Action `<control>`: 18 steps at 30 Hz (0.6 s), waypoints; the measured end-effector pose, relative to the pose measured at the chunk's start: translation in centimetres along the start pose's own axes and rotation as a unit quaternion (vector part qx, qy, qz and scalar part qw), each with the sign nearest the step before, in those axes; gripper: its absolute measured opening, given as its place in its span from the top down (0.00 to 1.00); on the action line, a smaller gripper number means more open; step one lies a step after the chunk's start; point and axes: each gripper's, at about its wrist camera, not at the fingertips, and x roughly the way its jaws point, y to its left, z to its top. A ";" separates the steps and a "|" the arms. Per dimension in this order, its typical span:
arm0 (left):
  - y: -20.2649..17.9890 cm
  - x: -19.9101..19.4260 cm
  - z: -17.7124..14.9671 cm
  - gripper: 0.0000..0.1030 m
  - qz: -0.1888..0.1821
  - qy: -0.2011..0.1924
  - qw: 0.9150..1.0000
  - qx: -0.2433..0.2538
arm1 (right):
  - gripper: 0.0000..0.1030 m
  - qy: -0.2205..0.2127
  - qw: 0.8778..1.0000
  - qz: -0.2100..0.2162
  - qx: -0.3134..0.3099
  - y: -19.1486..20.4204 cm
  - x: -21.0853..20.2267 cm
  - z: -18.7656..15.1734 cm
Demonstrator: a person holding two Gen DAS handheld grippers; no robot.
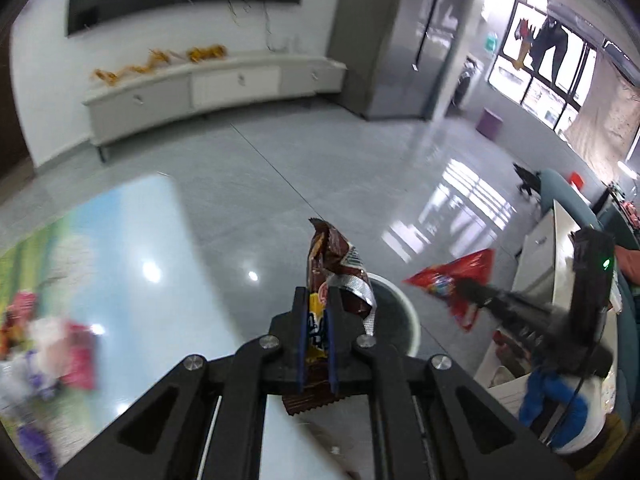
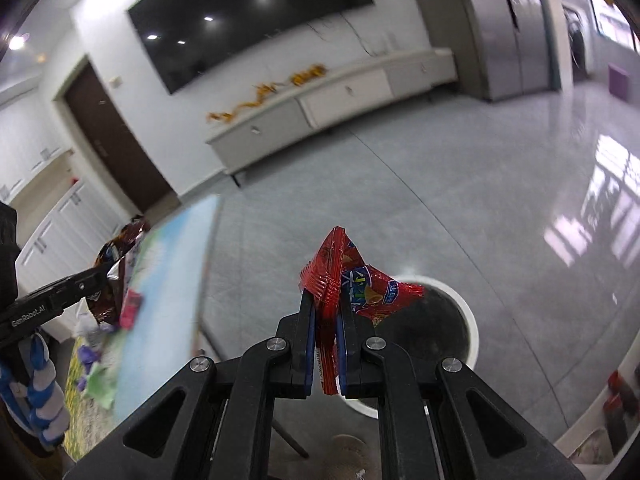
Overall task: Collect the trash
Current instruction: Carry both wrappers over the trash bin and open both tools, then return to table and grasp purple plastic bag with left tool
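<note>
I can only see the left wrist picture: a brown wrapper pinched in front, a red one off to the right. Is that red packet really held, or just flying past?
Observer: Held. In the right wrist view the right gripper is clamped on the red snack wrapper.
Operator: Anything printed on it?
Observer: Yes, a blue label with white characters faces that camera.
Operator: Is it over the white bin yet?
Observer: There the wrapper sits in front of the bin's near rim, dark opening just beyond.
Operator: Is my brown one visible from there?
Observer: Yes, the brown snack wrapper hangs from the left gripper at far left, beside the table.
</note>
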 end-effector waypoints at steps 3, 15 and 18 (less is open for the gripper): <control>-1.7 4.4 0.7 0.90 -0.011 0.027 1.000 0.000 | 0.91 0.026 0.999 0.003 0.026 -2.1 2.7 -0.4; -2.0 10.4 0.1 0.57 -0.060 0.071 0.995 -0.034 | 0.59 0.076 0.993 -0.035 0.080 -7.0 9.1 -2.3; -1.9 8.9 -0.2 0.57 -0.048 0.054 0.997 -0.030 | 0.59 0.065 0.995 -0.037 0.073 -5.7 8.2 -2.1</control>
